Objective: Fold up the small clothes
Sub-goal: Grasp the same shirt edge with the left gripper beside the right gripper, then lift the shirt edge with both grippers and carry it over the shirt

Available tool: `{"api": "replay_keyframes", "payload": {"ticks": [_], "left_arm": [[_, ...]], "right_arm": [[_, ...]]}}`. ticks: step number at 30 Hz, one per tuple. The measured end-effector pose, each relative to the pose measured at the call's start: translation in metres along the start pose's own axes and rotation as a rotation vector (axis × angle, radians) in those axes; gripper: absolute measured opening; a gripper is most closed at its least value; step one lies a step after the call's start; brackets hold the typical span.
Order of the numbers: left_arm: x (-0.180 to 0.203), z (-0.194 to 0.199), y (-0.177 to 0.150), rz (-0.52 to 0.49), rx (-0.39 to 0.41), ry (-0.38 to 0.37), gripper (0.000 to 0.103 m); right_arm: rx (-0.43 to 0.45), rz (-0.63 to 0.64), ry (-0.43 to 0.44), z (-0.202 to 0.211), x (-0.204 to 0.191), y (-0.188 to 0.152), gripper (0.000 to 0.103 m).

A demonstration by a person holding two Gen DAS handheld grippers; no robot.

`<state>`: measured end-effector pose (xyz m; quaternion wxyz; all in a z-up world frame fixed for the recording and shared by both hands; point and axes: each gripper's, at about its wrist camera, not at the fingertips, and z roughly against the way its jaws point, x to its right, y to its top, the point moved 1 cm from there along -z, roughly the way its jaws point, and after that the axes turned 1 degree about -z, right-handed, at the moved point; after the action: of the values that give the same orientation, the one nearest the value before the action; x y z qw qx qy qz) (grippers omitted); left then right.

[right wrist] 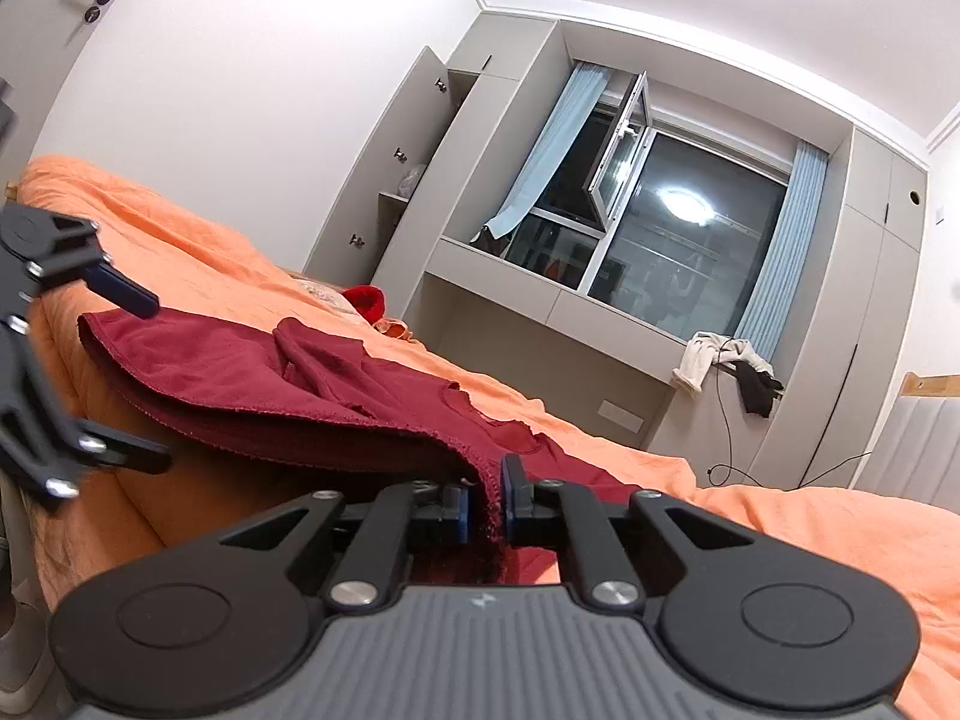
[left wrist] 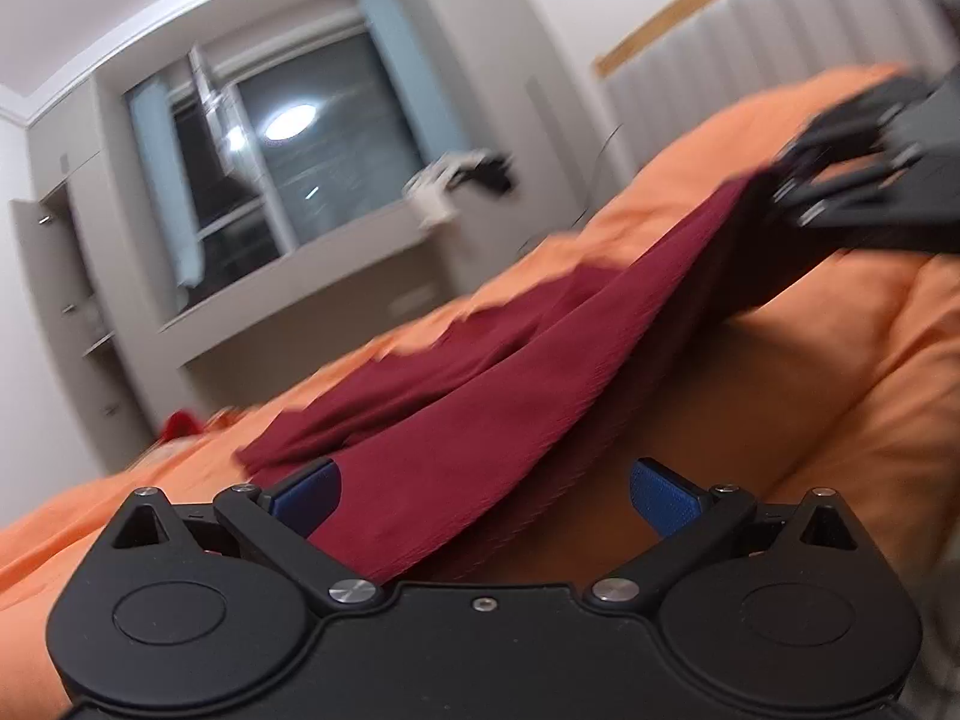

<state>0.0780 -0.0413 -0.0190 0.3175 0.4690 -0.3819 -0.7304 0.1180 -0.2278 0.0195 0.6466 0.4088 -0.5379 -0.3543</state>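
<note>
A dark red garment lies stretched over the orange bed cover. My left gripper is open, its blue pads wide apart, with the garment's near edge lying between them. In the right wrist view the left gripper shows open at the garment's far corner. My right gripper is shut on the garment's hem and holds that end lifted. It shows blurred in the left wrist view, gripping the cloth's far end. The garment sags between the two.
The orange bed fills the lower views. A small red cloth lies at its far side. A window with blue curtains, grey cabinets and clothes on a ledge stand beyond. A padded headboard is at right.
</note>
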Motion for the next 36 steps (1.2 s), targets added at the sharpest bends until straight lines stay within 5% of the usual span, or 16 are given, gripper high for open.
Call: {"api": "replay_keyframes", "payload": {"ticks": [4,8,13,17,21,24,28,31,36], "left_arm": [[-0.003,-0.032,-0.005,0.007,-0.13,0.109,0.102],[0.004,-0.029,-0.003,-0.02,-0.101,0.1,0.102],[-0.007,-0.03,-0.005,-0.013,-0.117,0.224,0.1],[-0.03,-0.018,-0.006,0.088,-0.114,0.338,0.082],[-0.052,-0.012,-0.01,0.162,-0.15,0.365,0.058],[-0.057,-0.012,-0.015,0.149,-0.2,0.386,0.054],[-0.061,-0.004,-0.016,0.169,-0.185,0.391,0.015],[-0.063,0.002,-0.01,0.179,-0.124,0.408,0.006],[-0.072,0.026,0.003,0.232,-0.042,0.402,0.005]], "right_arm": [[0.013,0.004,0.001,0.012,0.011,-0.003,0.011],[0.029,0.016,-0.004,0.021,0.007,-0.005,0.011],[0.004,-0.008,0.0,0.034,0.005,-0.008,0.011],[-0.021,-0.045,-0.012,0.032,0.011,-0.007,0.011],[-0.023,-0.041,-0.023,0.034,0.011,-0.007,0.011],[-0.033,-0.027,-0.022,0.035,0.008,-0.008,0.011],[-0.047,0.012,-0.026,0.033,0.001,-0.011,0.011],[-0.046,0.01,-0.024,0.038,-0.001,-0.01,0.009],[-0.016,0.054,-0.039,0.052,-0.004,-0.001,0.006]]}}
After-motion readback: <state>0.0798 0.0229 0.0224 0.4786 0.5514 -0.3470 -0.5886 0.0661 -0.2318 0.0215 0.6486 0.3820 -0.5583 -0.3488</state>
